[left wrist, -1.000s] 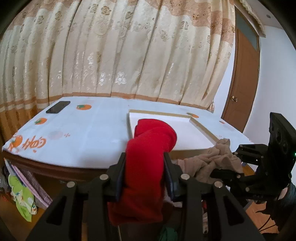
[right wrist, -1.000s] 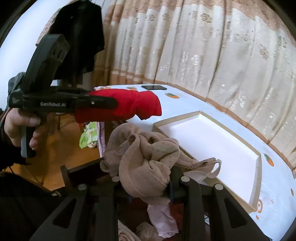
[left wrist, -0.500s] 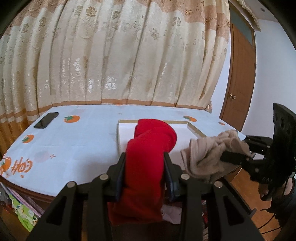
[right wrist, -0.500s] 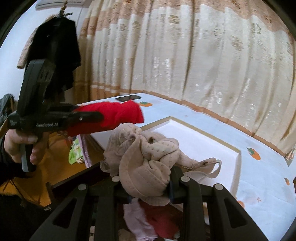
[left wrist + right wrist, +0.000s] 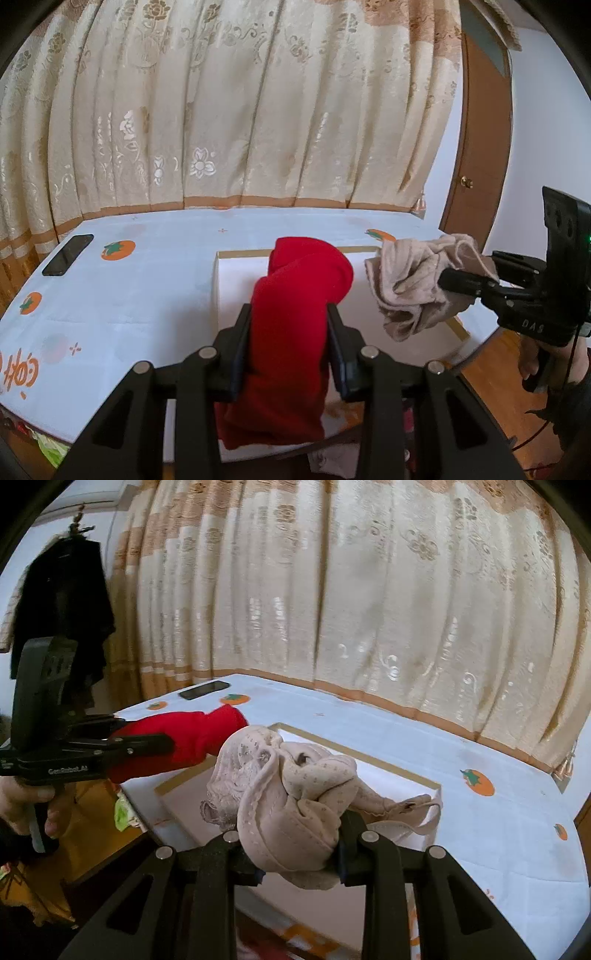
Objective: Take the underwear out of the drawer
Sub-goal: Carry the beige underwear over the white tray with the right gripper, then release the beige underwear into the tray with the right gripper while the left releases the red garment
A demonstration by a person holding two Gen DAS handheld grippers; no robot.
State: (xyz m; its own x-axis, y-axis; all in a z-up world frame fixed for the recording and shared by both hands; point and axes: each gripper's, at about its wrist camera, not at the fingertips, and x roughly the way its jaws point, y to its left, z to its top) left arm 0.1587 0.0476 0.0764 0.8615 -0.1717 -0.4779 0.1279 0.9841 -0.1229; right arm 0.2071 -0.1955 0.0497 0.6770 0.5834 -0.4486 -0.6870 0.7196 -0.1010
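Left tongs (image 5: 290, 328): clamped on a red garment (image 5: 295, 302), which stands up between the two fingers as a thick roll, its top folded over and its lower end hanging below the pads. Seen from the right wrist view, the same tongs (image 5: 162, 744) jut in from the left, gripped by a hand (image 5: 26, 805), with the red garment (image 5: 192, 734) held out level above the worktop edge.

Right tongs (image 5: 295, 853): closed on a beige dotted bra (image 5: 291, 797), bunched into a wad between the fingers, one strap trailing to the right. From the left wrist view, these tongs (image 5: 448, 277) enter from the right with the beige bra (image 5: 417, 284) hanging in the air beside the red garment, not touching it.

Beneath both: shallow white tray (image 5: 236, 280) with a tan rim, lying on the worktop (image 5: 147, 295), which is covered in a white cloth printed with orange persimmons.

Far left of worktop: black phone (image 5: 67, 254), lying flat, well apart from the tray.

Behind: cream floral curtain (image 5: 240, 110); brown door (image 5: 480, 158) at right.
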